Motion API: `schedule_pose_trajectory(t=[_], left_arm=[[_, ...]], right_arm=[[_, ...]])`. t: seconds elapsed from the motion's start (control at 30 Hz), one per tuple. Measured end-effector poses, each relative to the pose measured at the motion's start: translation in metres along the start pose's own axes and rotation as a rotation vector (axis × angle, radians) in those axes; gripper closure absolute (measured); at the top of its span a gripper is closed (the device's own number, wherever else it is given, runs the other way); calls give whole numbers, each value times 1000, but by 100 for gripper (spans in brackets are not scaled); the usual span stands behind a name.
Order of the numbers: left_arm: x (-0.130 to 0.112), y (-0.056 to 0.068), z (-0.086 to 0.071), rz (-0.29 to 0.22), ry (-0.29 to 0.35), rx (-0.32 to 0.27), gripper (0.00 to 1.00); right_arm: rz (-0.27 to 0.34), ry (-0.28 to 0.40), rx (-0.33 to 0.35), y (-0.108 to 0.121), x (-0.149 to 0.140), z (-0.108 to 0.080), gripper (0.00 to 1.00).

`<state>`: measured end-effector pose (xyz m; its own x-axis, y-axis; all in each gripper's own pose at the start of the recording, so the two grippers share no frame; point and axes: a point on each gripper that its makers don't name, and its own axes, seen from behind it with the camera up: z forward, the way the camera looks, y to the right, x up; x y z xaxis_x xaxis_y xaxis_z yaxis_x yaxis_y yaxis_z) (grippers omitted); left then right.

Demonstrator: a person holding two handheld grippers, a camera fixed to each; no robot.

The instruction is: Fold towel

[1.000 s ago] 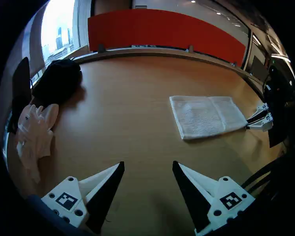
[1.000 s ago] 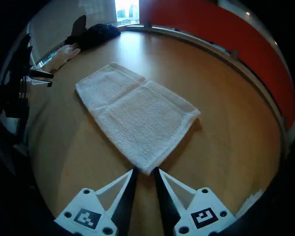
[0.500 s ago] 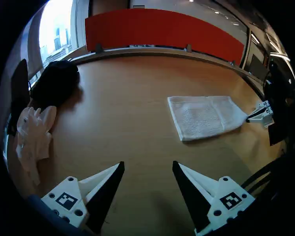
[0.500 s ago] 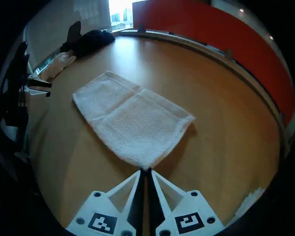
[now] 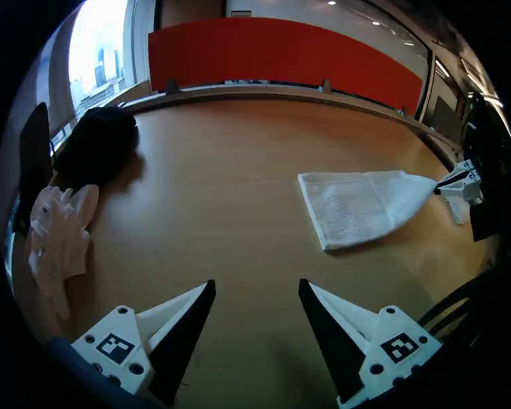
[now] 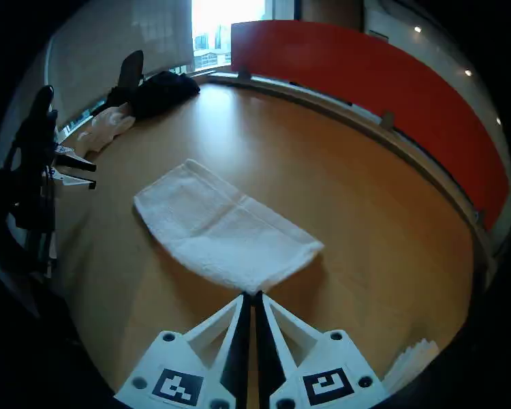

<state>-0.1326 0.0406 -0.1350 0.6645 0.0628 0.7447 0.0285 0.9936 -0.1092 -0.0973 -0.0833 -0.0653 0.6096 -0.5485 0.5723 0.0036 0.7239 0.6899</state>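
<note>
At the bottom centre of the right gripper view, the right claw (image 6: 253,300) was clenched on the near corner of the white towel (image 6: 218,232), which lay mid-frame on the wooden table (image 6: 364,204). The left claw (image 5: 255,283) stood released, low in the left gripper view.

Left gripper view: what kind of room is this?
Probably an office or meeting room: a long wooden table, a red divider panel along its far edge, and a big window showing tall city buildings.
</note>
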Motion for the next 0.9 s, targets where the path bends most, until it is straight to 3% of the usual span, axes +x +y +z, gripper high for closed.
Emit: schedule_pose_trajectory(t=[0.47, 0.9], left_arm=[[-2, -1, -8, -13, 8, 11, 10], [-5, 1, -20, -35, 43, 25, 10]], right_arm=[[-39, 21, 0, 2, 14, -12, 96], [-166, 57, 60, -20, 66, -2, 96]])
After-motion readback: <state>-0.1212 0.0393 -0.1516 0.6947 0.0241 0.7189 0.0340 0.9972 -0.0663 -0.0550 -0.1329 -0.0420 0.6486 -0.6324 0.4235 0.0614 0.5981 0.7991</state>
